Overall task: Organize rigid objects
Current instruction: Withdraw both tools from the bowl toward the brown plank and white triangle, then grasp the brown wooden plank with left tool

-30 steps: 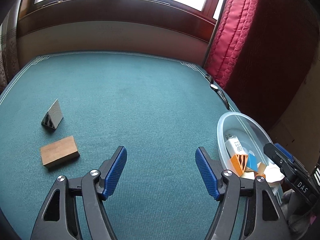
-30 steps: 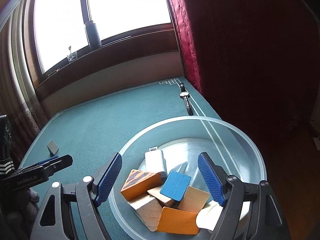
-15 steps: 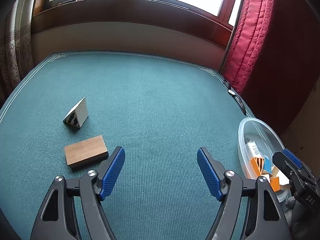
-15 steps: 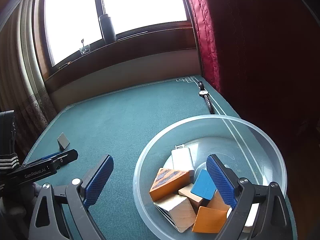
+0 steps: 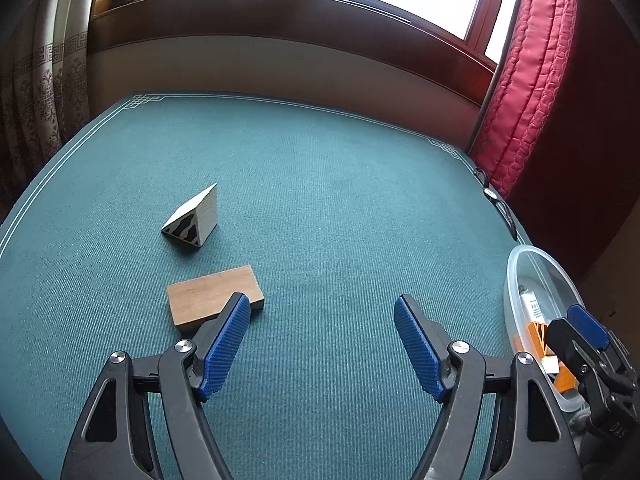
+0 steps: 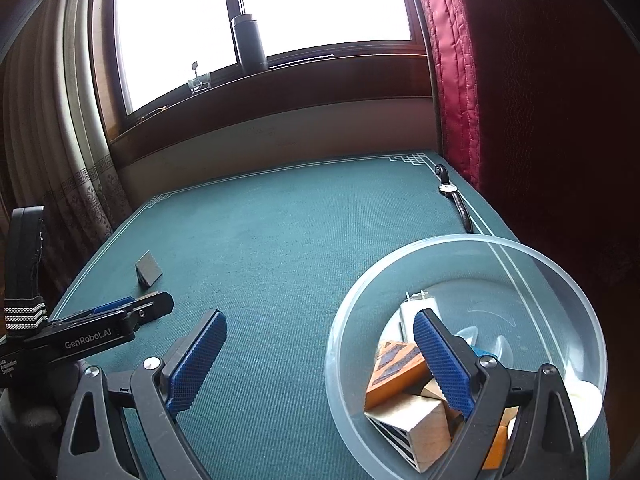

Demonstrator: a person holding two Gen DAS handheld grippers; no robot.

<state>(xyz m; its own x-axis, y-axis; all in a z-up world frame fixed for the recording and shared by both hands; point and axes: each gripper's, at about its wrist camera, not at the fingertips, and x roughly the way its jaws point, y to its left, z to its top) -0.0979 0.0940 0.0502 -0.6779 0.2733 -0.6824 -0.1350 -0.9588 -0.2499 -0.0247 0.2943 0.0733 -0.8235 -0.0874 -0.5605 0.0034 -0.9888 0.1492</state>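
Note:
A flat brown wooden block (image 5: 212,294) lies on the green table just ahead of my left gripper's left finger. A triangular striped wooden wedge (image 5: 194,222) stands beyond it; it also shows small in the right wrist view (image 6: 149,270). My left gripper (image 5: 322,334) is open and empty. A clear round bowl (image 6: 560,276) at the right holds several wooden blocks (image 6: 398,372) and a white charger (image 6: 412,312). My right gripper (image 6: 316,360) is open and empty, its right finger over the bowl's left part. The bowl also shows in the left wrist view (image 5: 516,280).
A wristwatch (image 6: 452,196) lies near the table's far right edge by the red curtain (image 6: 452,60). A dark cylinder (image 6: 249,42) stands on the window sill. The green table cloth (image 5: 340,184) reaches to the wall.
Both grippers have swung left. The brown block and wedge now sit nearer the middle of the left wrist view; the bowl has slid to the right in both views.

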